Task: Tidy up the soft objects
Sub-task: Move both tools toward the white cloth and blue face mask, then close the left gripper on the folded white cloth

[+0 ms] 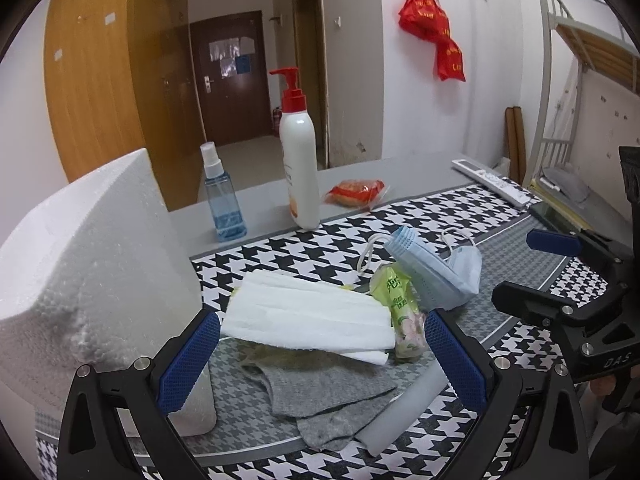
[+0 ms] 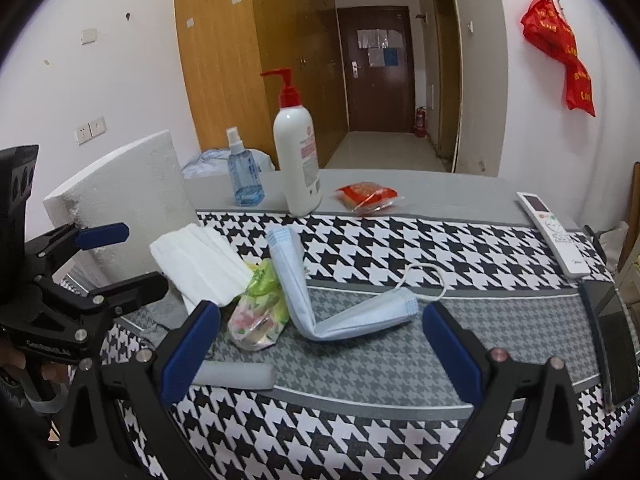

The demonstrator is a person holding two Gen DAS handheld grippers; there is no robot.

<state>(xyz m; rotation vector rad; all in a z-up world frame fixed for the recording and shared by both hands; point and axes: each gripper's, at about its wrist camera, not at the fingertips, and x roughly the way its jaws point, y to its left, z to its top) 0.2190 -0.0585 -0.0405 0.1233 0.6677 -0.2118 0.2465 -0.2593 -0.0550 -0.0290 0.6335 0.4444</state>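
A stack of white masks (image 1: 308,316) (image 2: 196,260) lies on the houndstooth mat, over a grey sock (image 1: 320,396). Beside it lie a green tissue pack (image 1: 400,312) (image 2: 260,308) and a bent stack of blue masks (image 1: 436,268) (image 2: 320,300). A grey foam tube (image 1: 404,412) (image 2: 236,376) lies in front. My left gripper (image 1: 320,348) is open, its jaws either side of the white masks and sock. My right gripper (image 2: 320,344) is open just before the blue masks; it also shows at the right of the left wrist view (image 1: 540,268).
A white foam block (image 1: 80,280) (image 2: 128,200) stands at the left. A pump bottle (image 1: 300,160) (image 2: 298,160), a blue spray bottle (image 1: 222,200) (image 2: 243,172) and a red snack pack (image 1: 356,192) (image 2: 368,196) stand at the back. A remote (image 2: 556,232) and phone (image 2: 612,332) lie right.
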